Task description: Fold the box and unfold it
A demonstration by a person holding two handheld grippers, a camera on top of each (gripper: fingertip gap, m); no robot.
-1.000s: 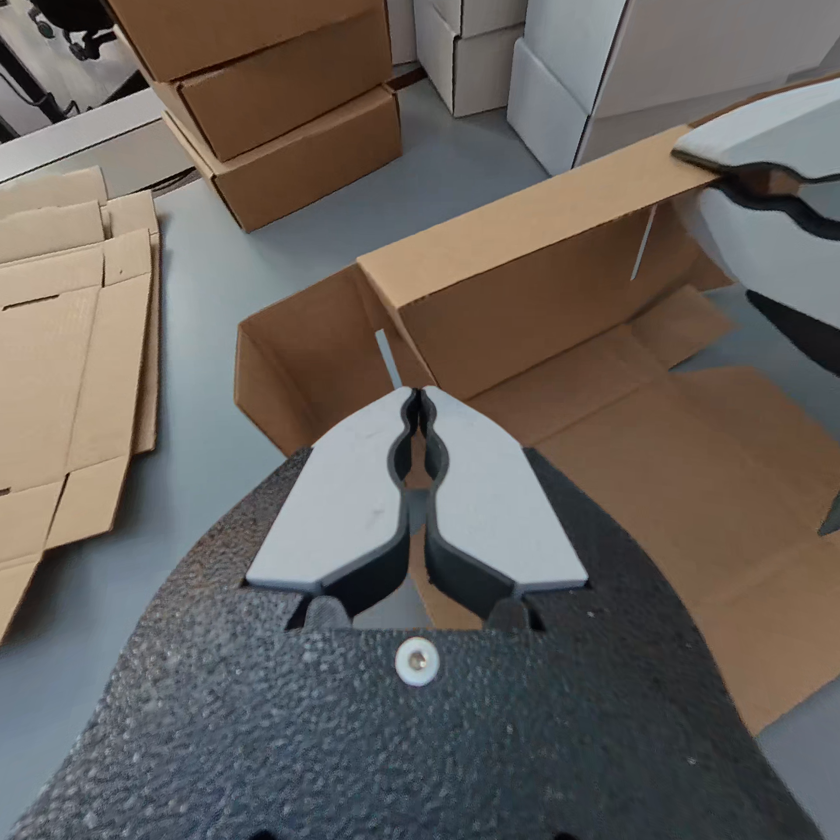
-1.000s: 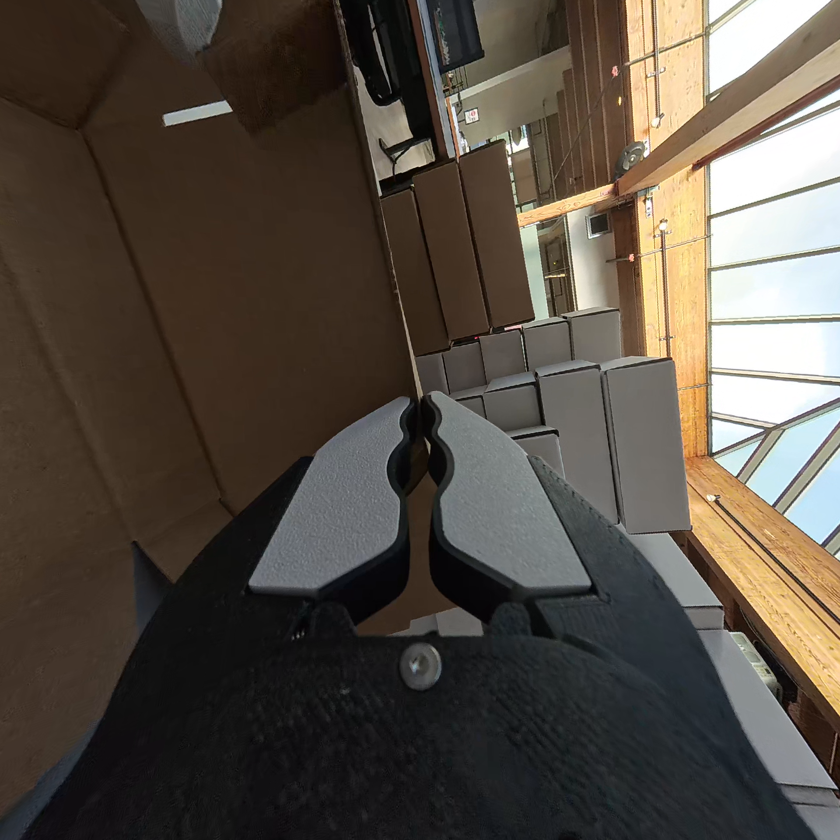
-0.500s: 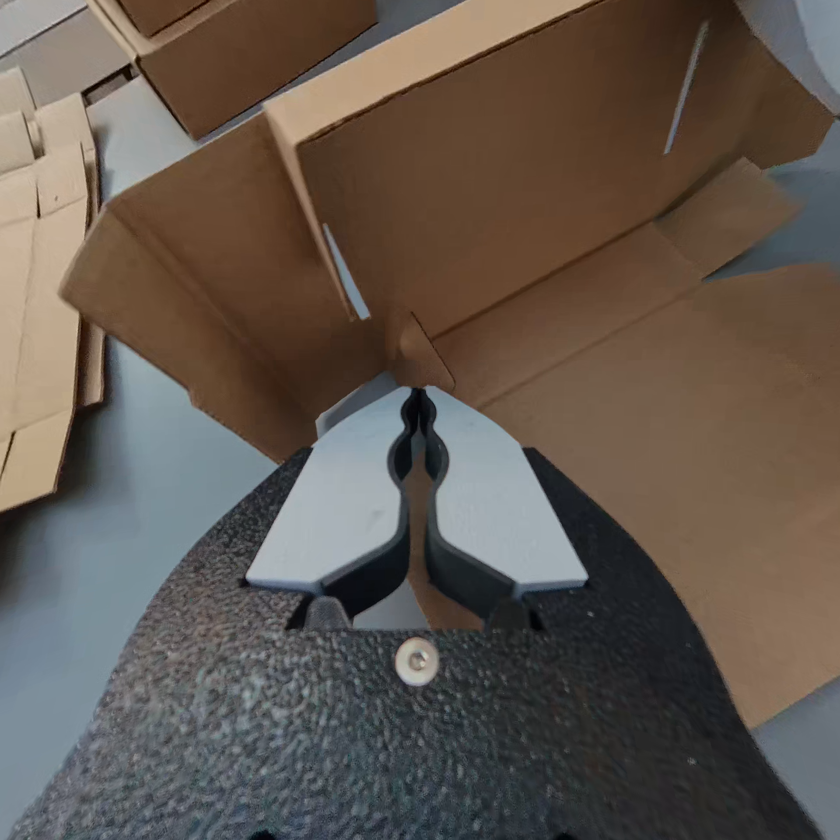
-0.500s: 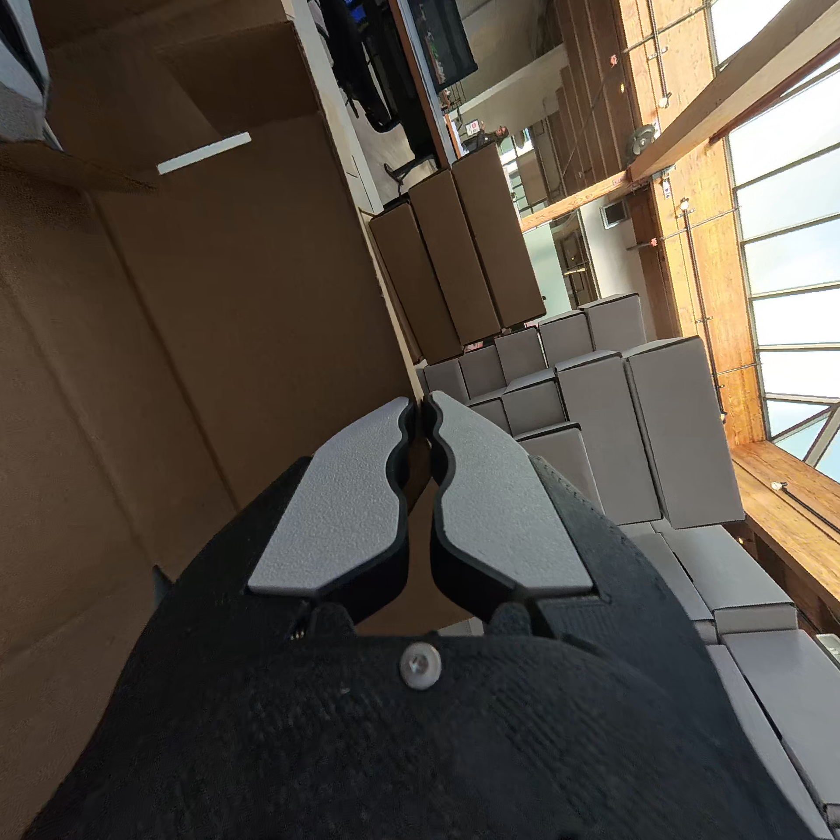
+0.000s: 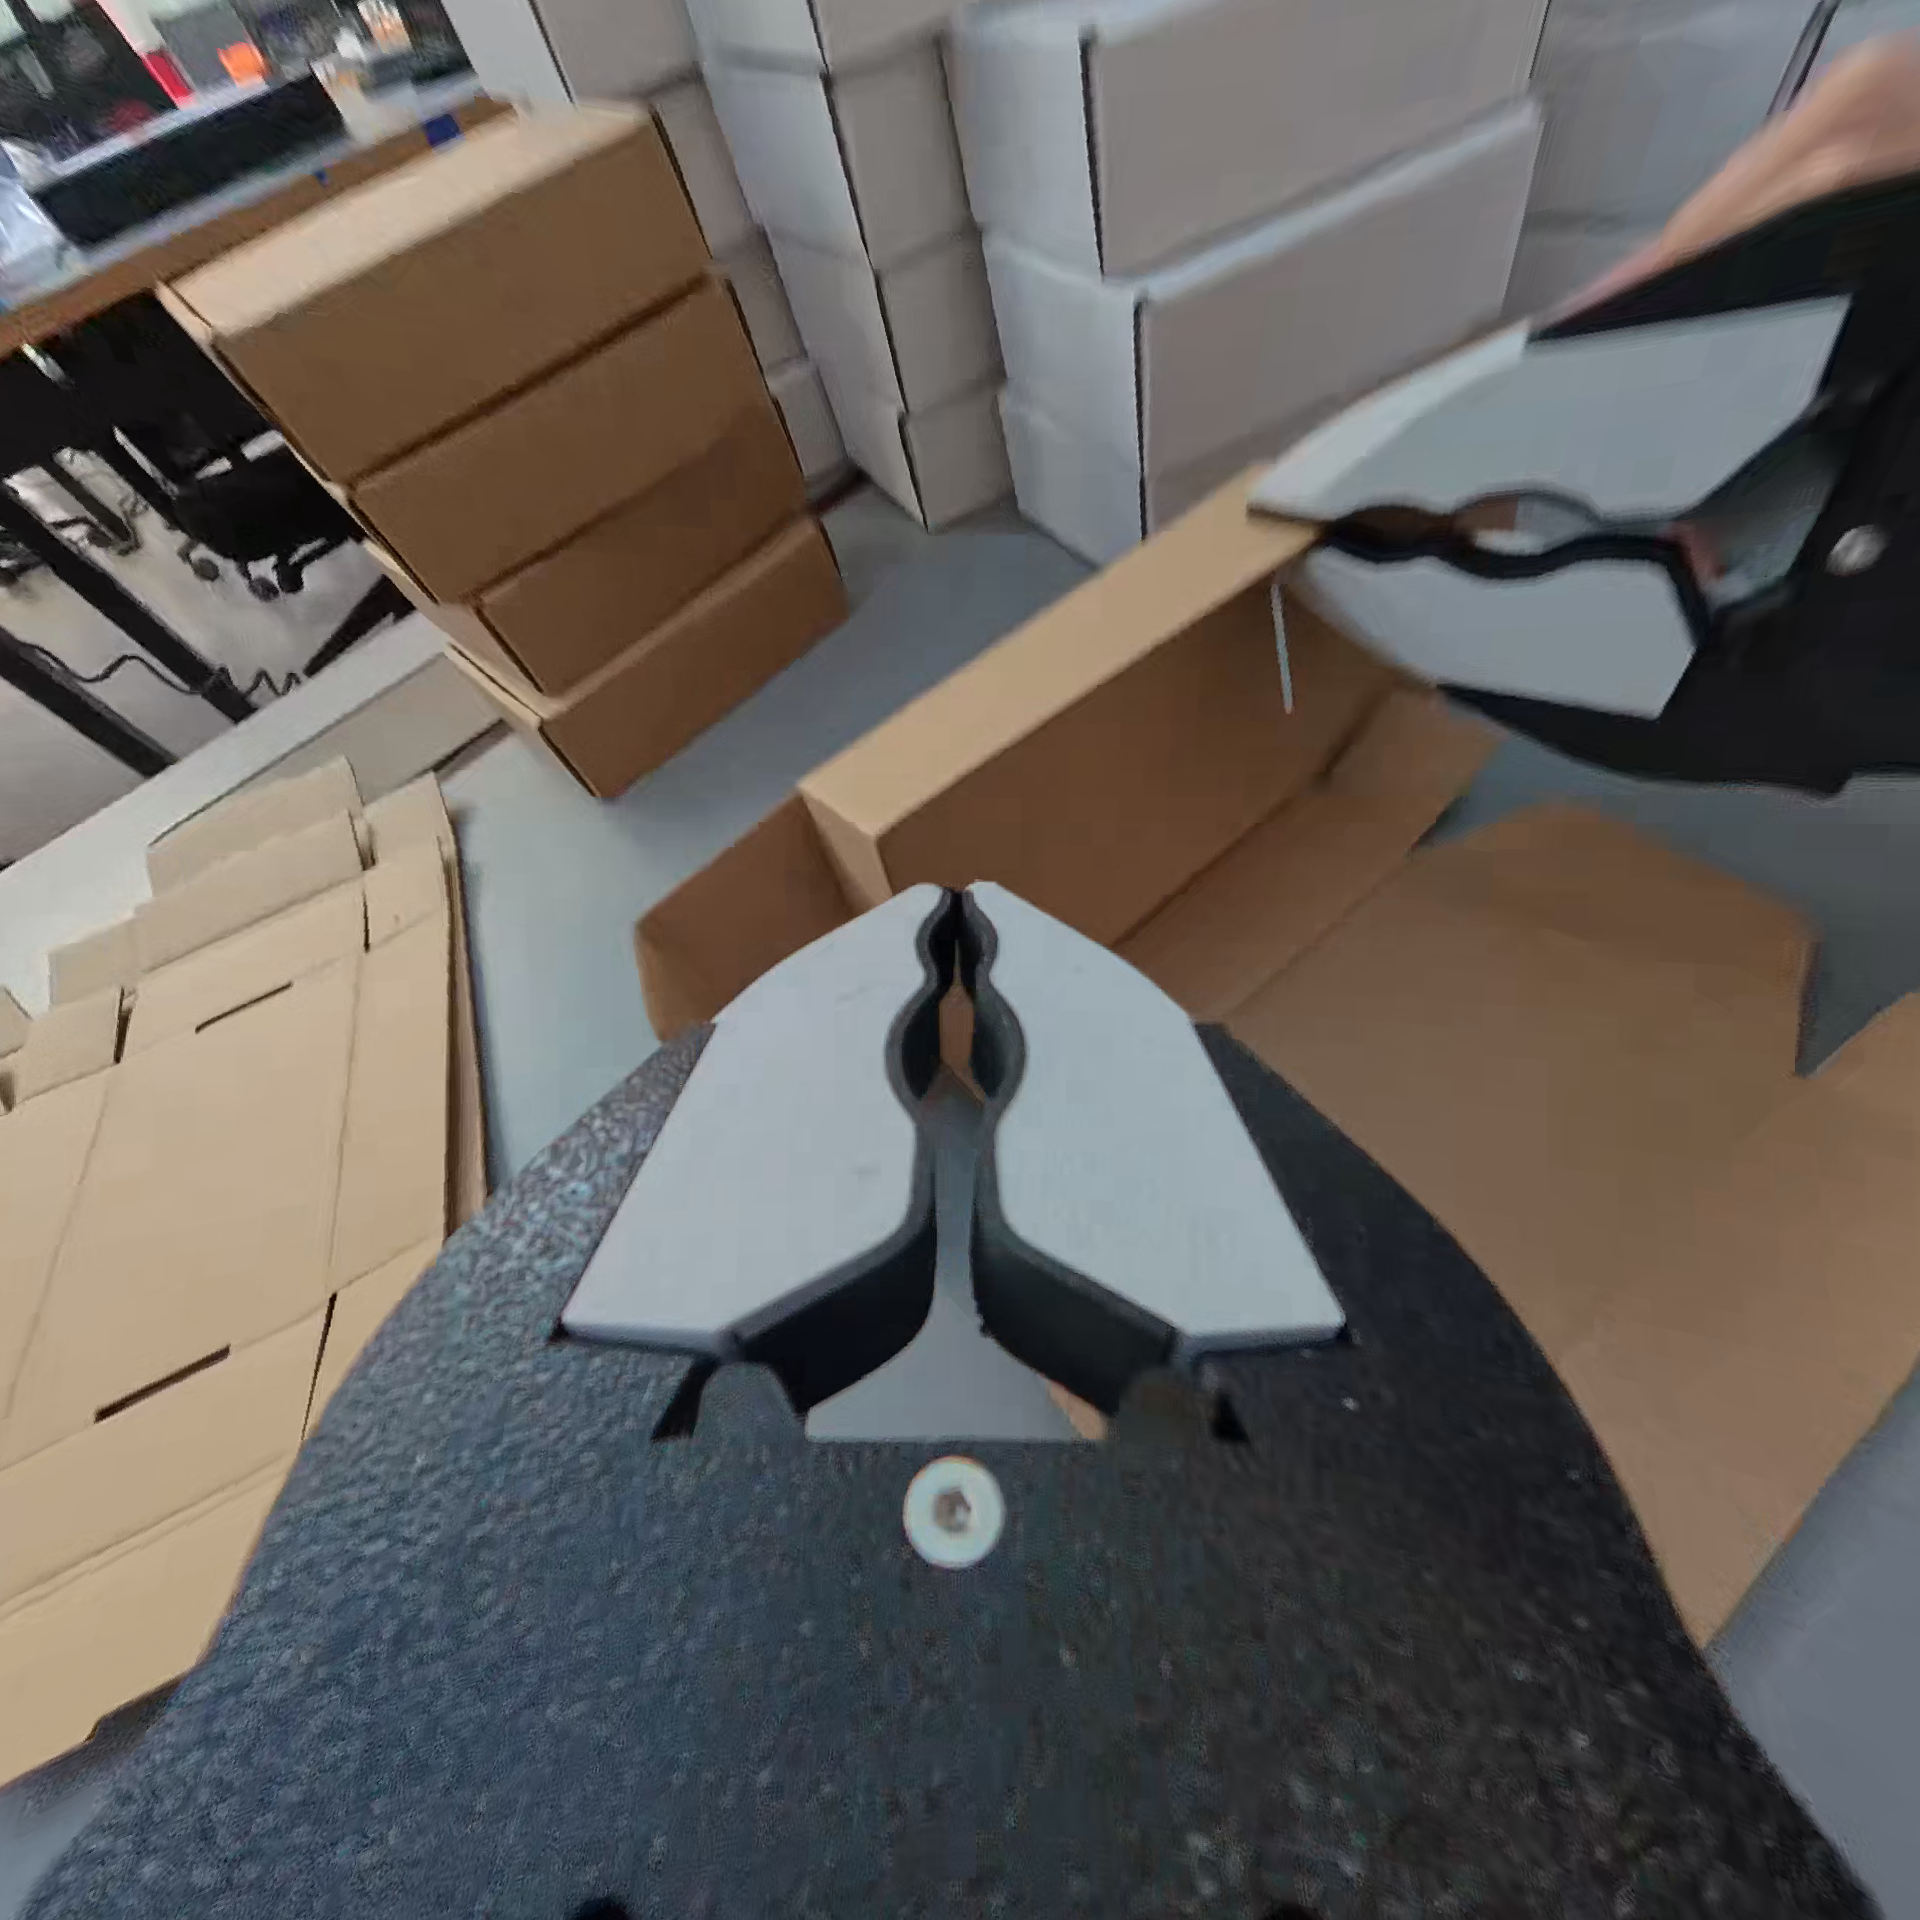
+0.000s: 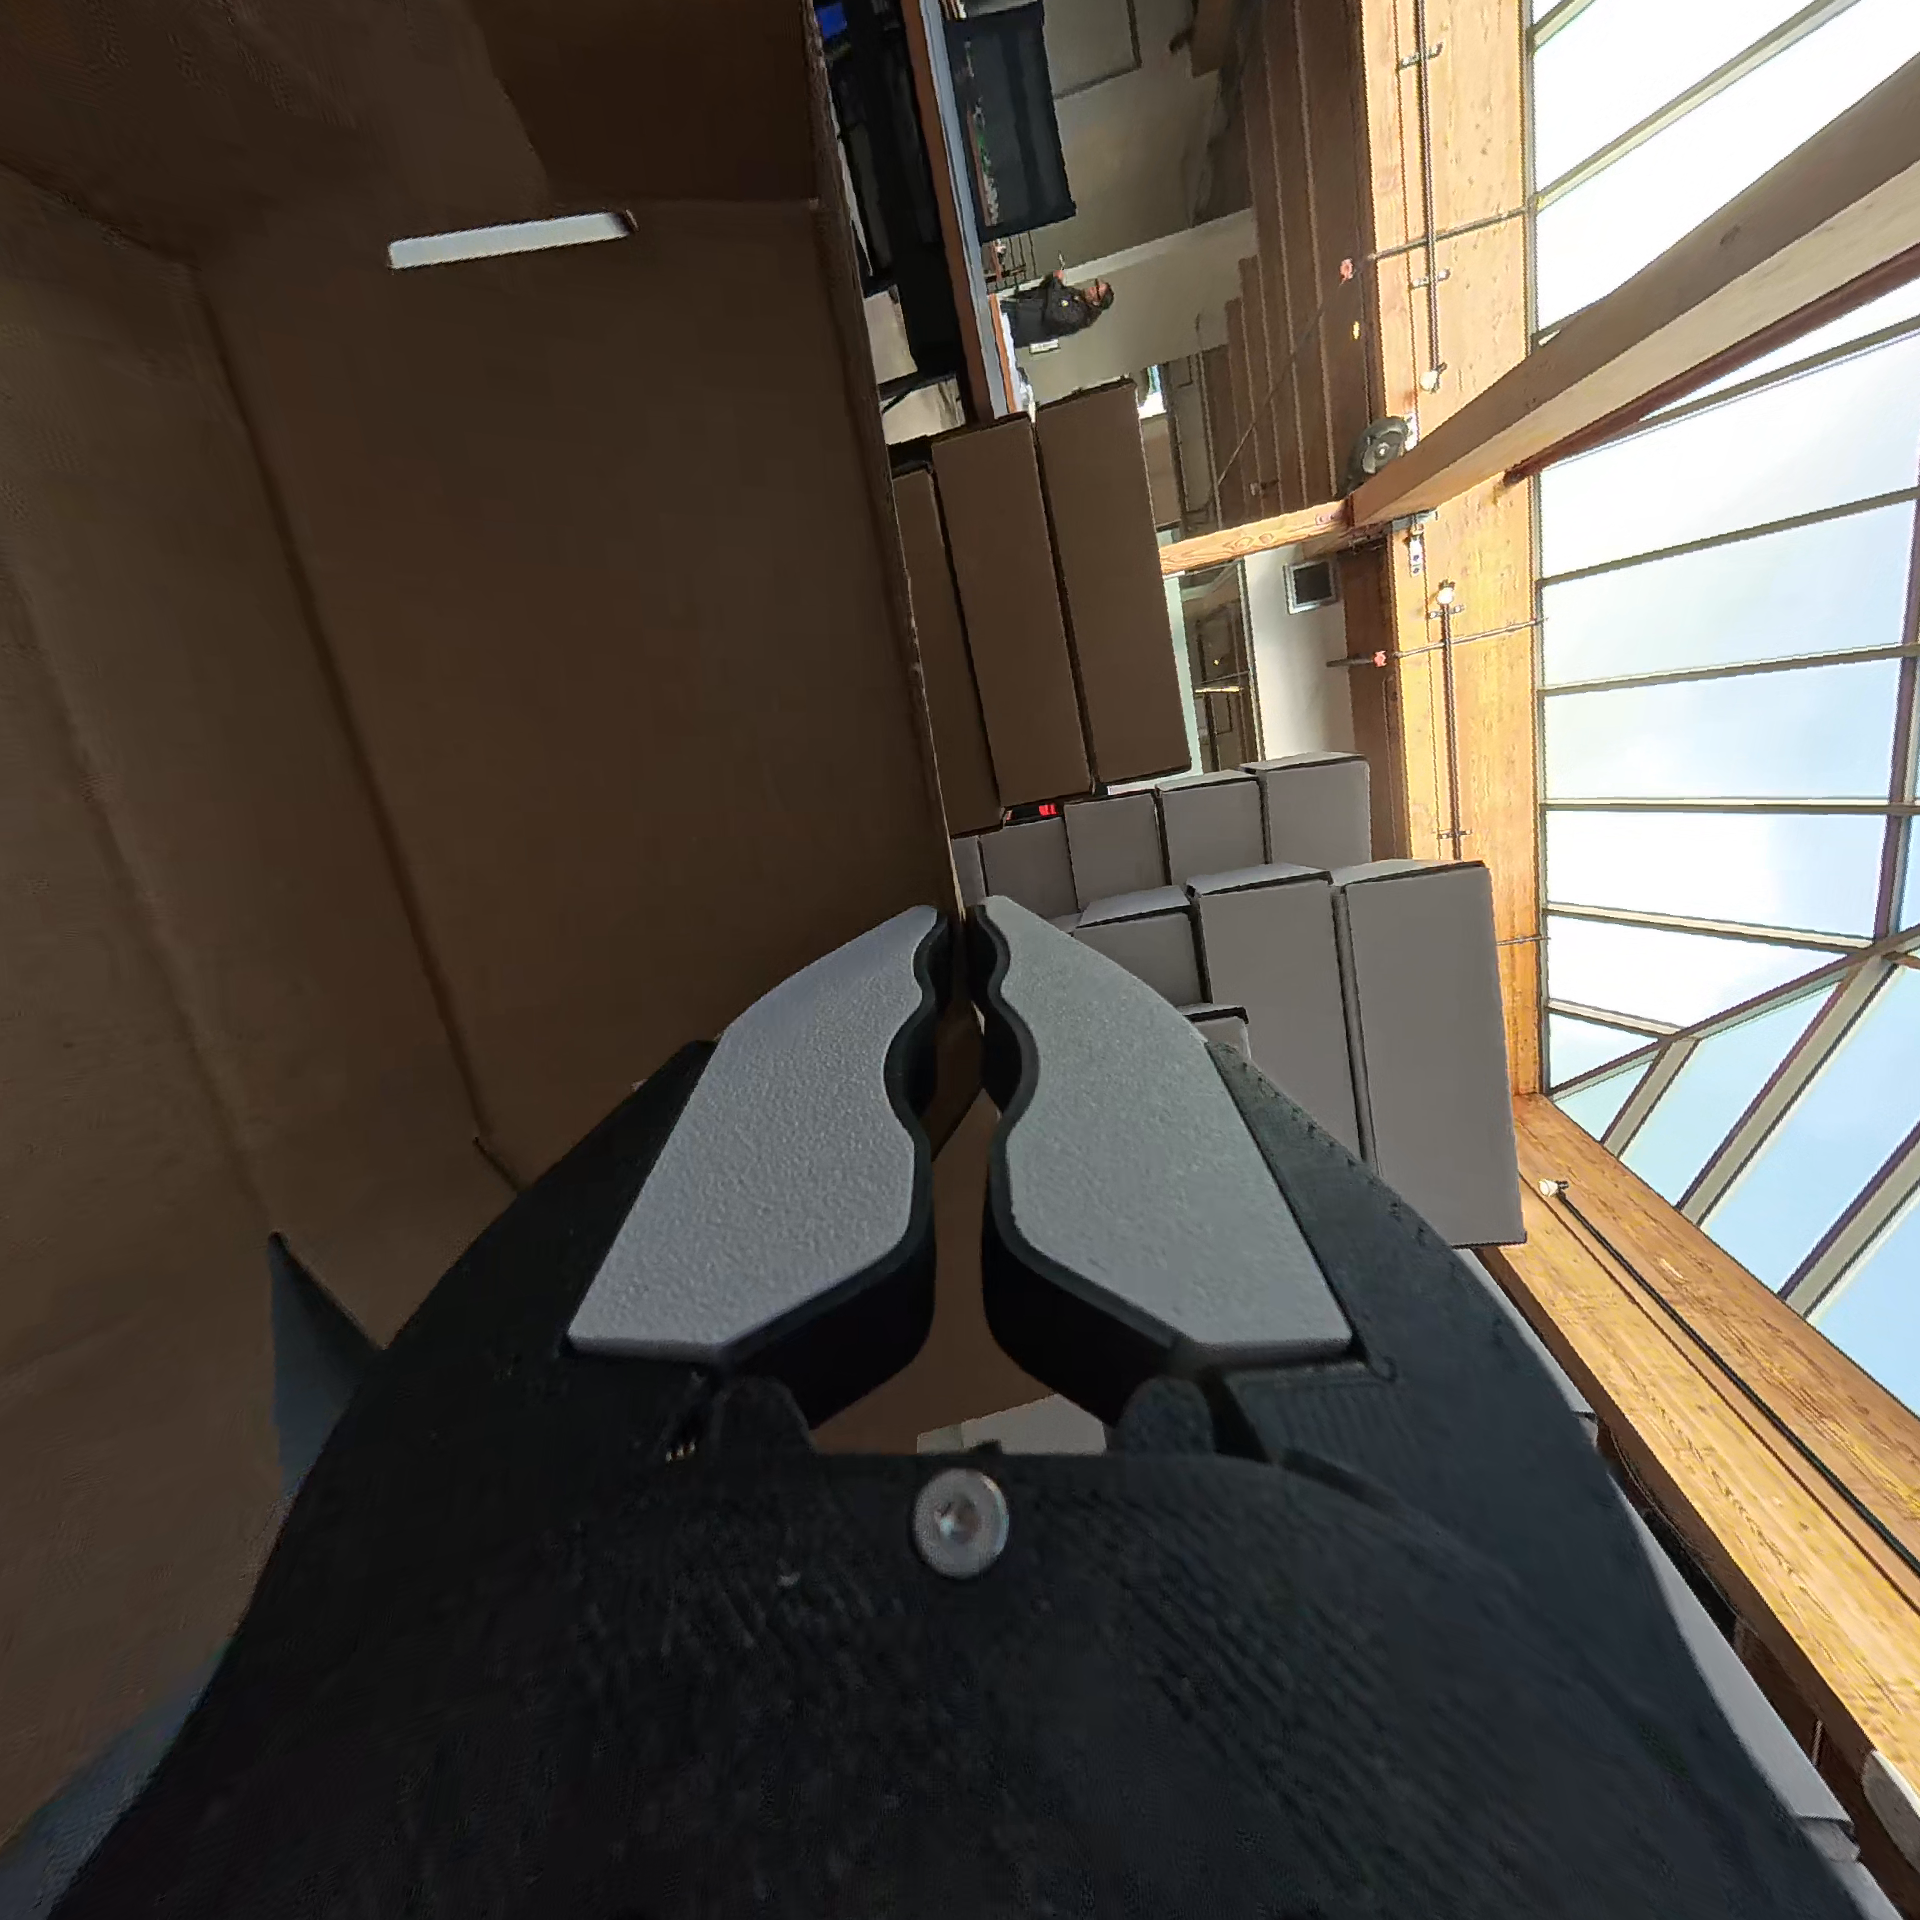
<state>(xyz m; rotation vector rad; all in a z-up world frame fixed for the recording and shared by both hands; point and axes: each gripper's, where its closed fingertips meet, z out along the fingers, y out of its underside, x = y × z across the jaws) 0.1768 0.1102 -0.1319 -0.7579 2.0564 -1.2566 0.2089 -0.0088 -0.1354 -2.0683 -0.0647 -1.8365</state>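
A brown cardboard box (image 5: 1091, 748) lies partly folded on the grey table (image 5: 582, 831). Its back wall stands upright, its left side flap (image 5: 727, 914) stands at an angle, and its wide panel (image 5: 1507, 1091) lies flat. My left gripper (image 5: 956, 904) is shut and empty, held above and in front of the box's left corner. My right gripper (image 5: 1320, 530) is shut on the top edge of the back wall at its right end. In the right wrist view the right gripper (image 6: 958, 920) pinches that edge, with the wall's inner face (image 6: 520, 623) to the left.
A stack of flat cardboard blanks (image 5: 208, 1143) lies at the left. Stacked brown boxes (image 5: 540, 416) and white boxes (image 5: 1247, 208) stand behind the box. A hand (image 5: 1818, 125) holds the right gripper. Large windows (image 6: 1714, 727) show in the right wrist view.
My left gripper has drawn back and up from the box's left inner corner, still shut. My right gripper has kept its hold on the back wall's edge.
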